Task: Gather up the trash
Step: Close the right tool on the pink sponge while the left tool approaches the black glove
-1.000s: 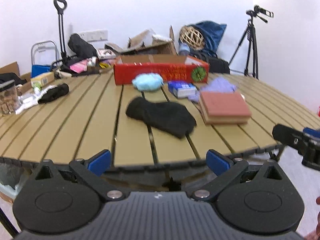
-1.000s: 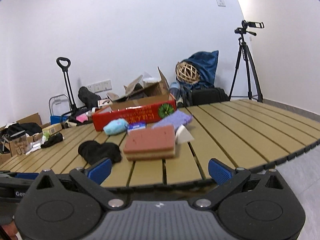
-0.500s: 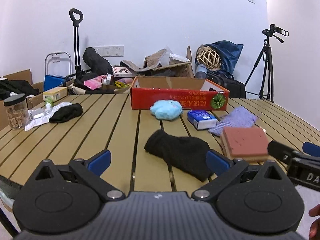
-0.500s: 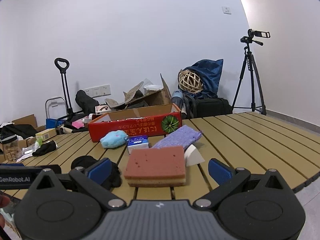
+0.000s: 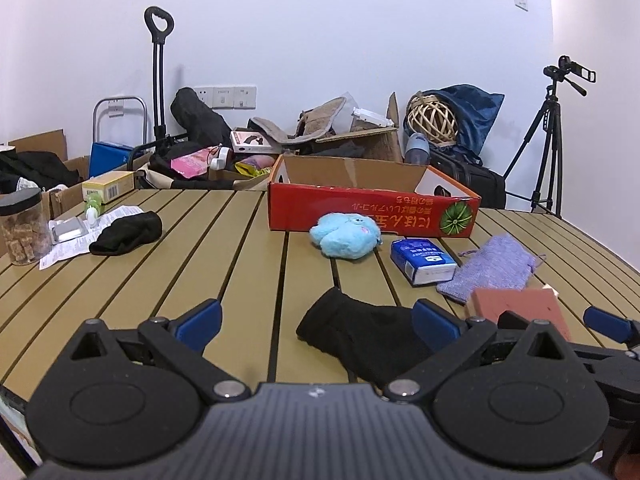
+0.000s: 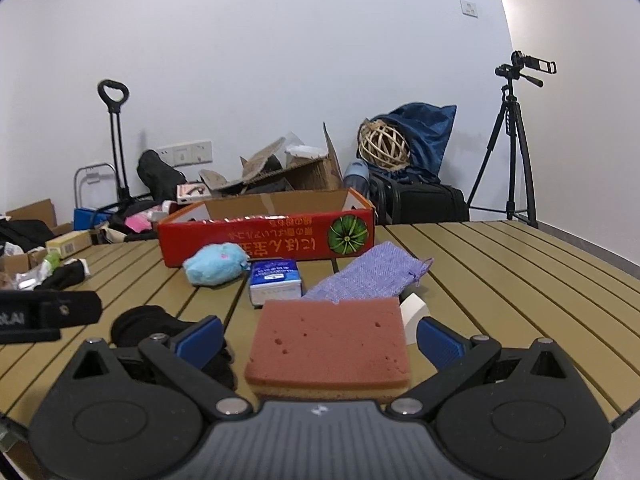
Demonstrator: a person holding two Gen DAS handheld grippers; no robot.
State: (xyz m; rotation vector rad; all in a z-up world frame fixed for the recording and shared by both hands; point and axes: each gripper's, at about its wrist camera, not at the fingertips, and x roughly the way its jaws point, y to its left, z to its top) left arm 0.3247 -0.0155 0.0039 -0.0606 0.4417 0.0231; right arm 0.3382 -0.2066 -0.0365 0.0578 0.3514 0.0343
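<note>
A red cardboard box [image 5: 372,210] [image 6: 264,236] stands open at the far side of the slatted table [image 5: 224,248]. In front of it lie a light-blue plush [image 5: 346,234] [image 6: 216,266], a blue tissue pack [image 5: 422,260] [image 6: 276,280], a purple knitted pouch [image 5: 490,274] [image 6: 368,276], a pink sponge [image 6: 330,344] [image 5: 520,306] and a black sock [image 5: 360,334] [image 6: 160,326]. My left gripper [image 5: 316,322] is open, low over the near edge with the black sock between its fingers. My right gripper [image 6: 318,338] is open around the pink sponge.
A second black sock [image 5: 126,232], a paper sheet [image 5: 76,244], a foil pack [image 5: 68,230] and a jar [image 5: 24,226] sit at the table's left. Behind the table are boxes, bags, a trolley handle [image 5: 158,80] and a camera tripod [image 5: 548,136] [image 6: 512,152].
Both grippers have risen from below the table edge and moved forward over it. The sock now lies between the left fingers and the sponge between the right fingers.
</note>
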